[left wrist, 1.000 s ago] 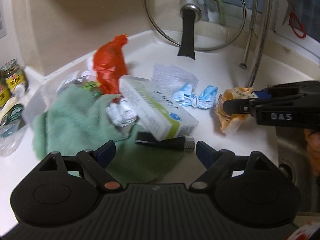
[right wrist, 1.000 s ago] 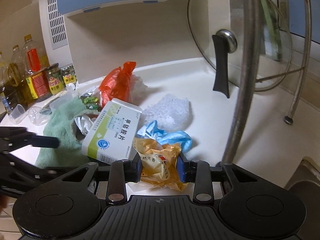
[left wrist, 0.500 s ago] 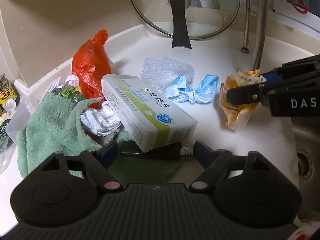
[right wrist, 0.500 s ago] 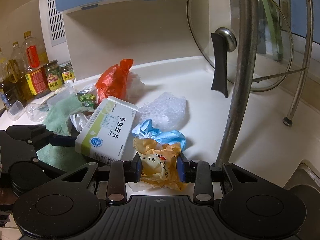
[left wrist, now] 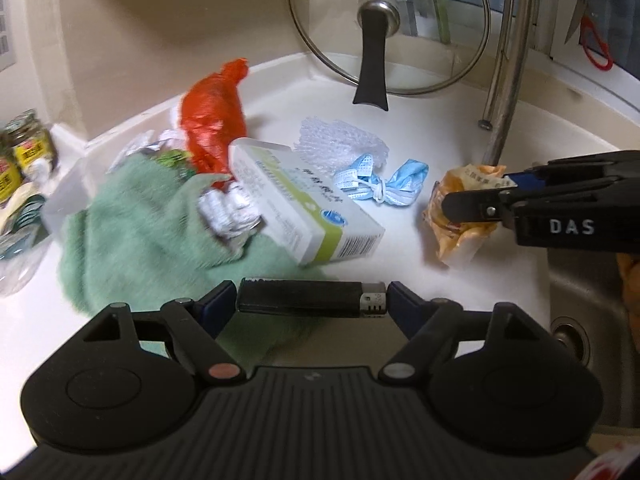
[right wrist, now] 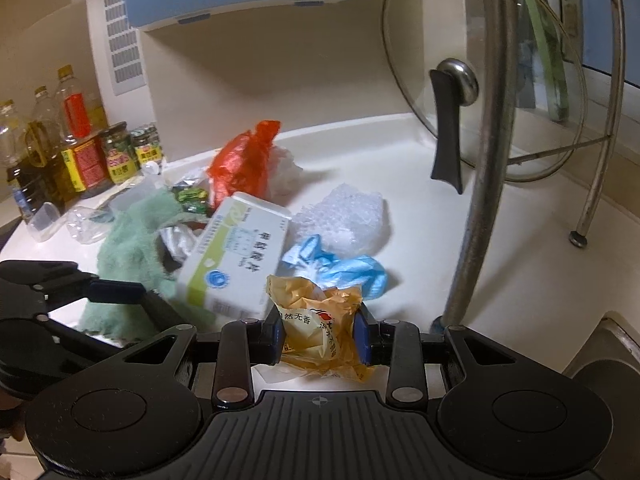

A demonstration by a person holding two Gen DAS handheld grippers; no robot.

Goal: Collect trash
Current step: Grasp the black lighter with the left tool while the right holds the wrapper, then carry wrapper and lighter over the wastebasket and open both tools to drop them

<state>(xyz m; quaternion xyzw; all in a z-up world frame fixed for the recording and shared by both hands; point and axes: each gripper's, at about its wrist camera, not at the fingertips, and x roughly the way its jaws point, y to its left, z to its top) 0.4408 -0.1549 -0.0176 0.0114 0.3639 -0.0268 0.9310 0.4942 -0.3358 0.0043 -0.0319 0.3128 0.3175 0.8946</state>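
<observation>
A black lighter [left wrist: 300,298] lies crosswise between the pads of my left gripper [left wrist: 310,300], which is shut on its two ends just in front of a green cloth [left wrist: 140,232]. My right gripper [right wrist: 320,340] is shut on a crumpled orange snack wrapper [right wrist: 316,320], held low over the white counter beside the sink; the wrapper [left wrist: 452,236] also shows at the right of the left wrist view. Between the two lie a white-and-green medicine box [left wrist: 304,216], a blue face mask [left wrist: 384,188], bubble wrap [left wrist: 340,144], a red plastic bag [left wrist: 212,120] and crumpled white paper [left wrist: 228,212].
A glass pot lid [left wrist: 388,28] leans against the back wall. A metal faucet pipe [left wrist: 508,80] rises near the steel sink [left wrist: 580,300]. Jars [left wrist: 28,152] and oil bottles [right wrist: 60,140] stand at the far left, and scissors [left wrist: 592,32] hang at the right.
My left gripper's jaws closed onto the lighter, which came out from under the medicine box toward me. The right gripper with the wrapper stayed put.
</observation>
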